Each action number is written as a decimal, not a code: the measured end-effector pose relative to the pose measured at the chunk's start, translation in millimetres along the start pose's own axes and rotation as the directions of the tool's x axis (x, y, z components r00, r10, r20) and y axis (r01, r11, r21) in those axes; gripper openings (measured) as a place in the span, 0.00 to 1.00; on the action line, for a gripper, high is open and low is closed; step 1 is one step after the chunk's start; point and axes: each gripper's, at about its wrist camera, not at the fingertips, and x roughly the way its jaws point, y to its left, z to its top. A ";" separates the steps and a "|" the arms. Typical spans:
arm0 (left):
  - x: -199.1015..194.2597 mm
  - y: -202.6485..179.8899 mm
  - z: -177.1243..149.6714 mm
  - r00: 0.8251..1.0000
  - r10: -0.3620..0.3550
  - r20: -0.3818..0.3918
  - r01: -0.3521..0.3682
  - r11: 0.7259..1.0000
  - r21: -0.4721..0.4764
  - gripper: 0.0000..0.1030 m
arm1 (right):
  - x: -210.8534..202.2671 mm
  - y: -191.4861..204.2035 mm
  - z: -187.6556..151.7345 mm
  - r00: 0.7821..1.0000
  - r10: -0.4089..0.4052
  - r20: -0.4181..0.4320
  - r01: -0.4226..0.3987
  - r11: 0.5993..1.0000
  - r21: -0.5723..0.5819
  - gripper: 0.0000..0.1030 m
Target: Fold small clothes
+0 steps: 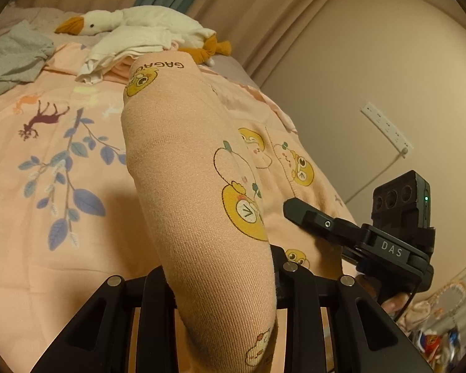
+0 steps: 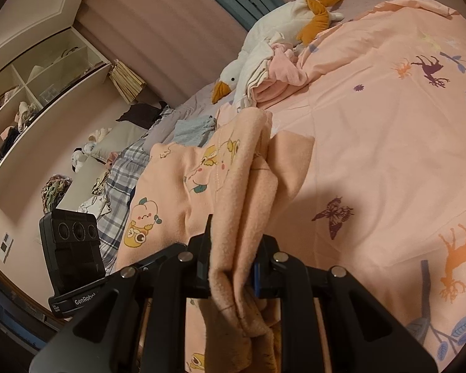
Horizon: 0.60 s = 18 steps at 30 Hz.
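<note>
A: Your left hand-held gripper (image 1: 220, 275) was clamped on a thick fold of the peach printed garment (image 1: 198, 186), the fabric bulging up between its jaws and running away over the bed.

B: And your right hand-held gripper (image 2: 233, 275) did the same on its side: jaws closed on a bunched, fleecy edge of that garment, folds squeezed between the pads.

A: From your left wrist view, the right tool showed at the right edge, one finger (image 1: 298, 211) lying against the cloth, your hand (image 1: 394, 303) just visible beneath it.

B: You had the garment lifted at both gripped ends, the stretch between them sagging toward the pink bedspread (image 1: 46, 186) with its leaves and deer print.

A: Farther up the bed lay the goose plush toy (image 1: 133, 21), with a pile of white and pink clothes (image 1: 124, 52) resting against it.

B: A grey garment (image 1: 15, 56) sat crumpled well apart at the far left of your left view. An open shelf unit (image 2: 31, 93) stood beyond the bed in your right one.
</note>
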 end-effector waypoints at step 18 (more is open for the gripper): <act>-44.1 41.3 5.6 0.993 0.103 0.064 -0.100 0.994 -0.049 0.27 | 55.7 47.8 3.1 0.996 0.058 -0.062 -0.063 0.995 -0.082 0.18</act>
